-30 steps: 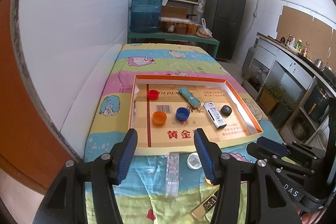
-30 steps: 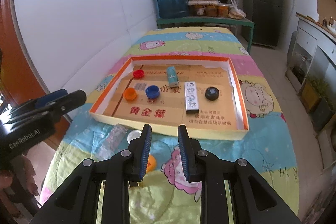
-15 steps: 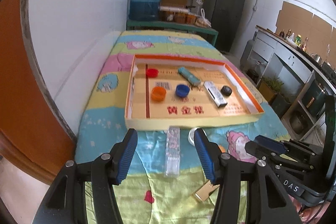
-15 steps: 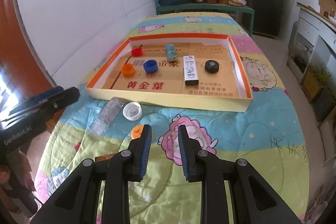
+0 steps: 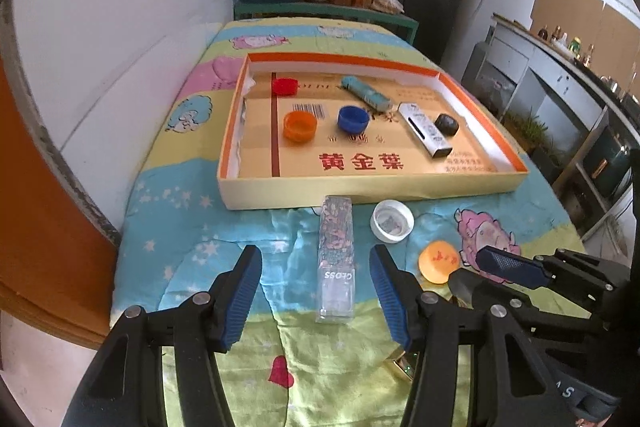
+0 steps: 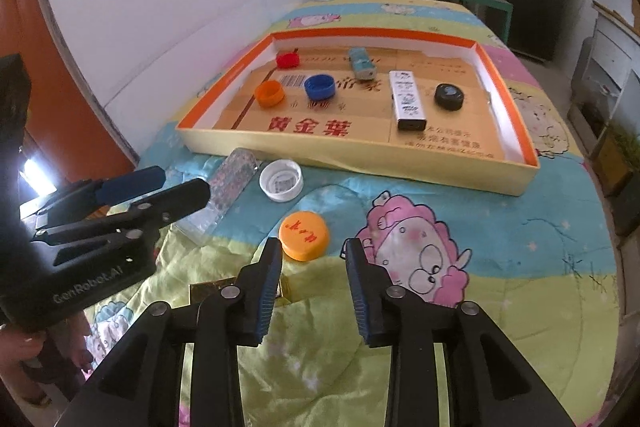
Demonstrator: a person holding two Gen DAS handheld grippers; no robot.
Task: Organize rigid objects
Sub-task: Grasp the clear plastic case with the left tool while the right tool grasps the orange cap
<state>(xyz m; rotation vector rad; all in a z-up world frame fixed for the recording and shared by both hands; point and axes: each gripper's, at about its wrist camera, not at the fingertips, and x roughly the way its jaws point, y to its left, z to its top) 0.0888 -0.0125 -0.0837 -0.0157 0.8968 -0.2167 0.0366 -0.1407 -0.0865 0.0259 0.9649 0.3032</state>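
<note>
The left gripper (image 5: 316,291) hangs with its blue-padded jaws spread wide and empty, straddling the near end of a clear plastic box (image 5: 336,259) that lies lengthwise on the quilt; upside-down white letters near that end look like "GLOSS". The right gripper (image 6: 312,283) is also parted and holds nothing, its fingertips just short of an orange cap (image 6: 304,235) with red characters on top too small to read. Beside the clear box sits a white cap (image 5: 392,220), open side up, just in front of the near wall of the cardboard tray (image 5: 360,193). Inside the tray lie a red cap (image 5: 285,86), an orange cup-shaped cap (image 5: 300,125), a blue cap (image 5: 353,119), a teal box (image 5: 366,93), a white printed box (image 5: 425,129) and a black round piece (image 5: 446,124). The tray floor bears a barcode and large red characters "黄金葉"; the smaller print at its right is not legible. A gold-coloured object (image 6: 212,289) is mostly hidden behind the right gripper's finger. The left gripper's body reads "GenRobot.AI" in the right wrist view.
</note>
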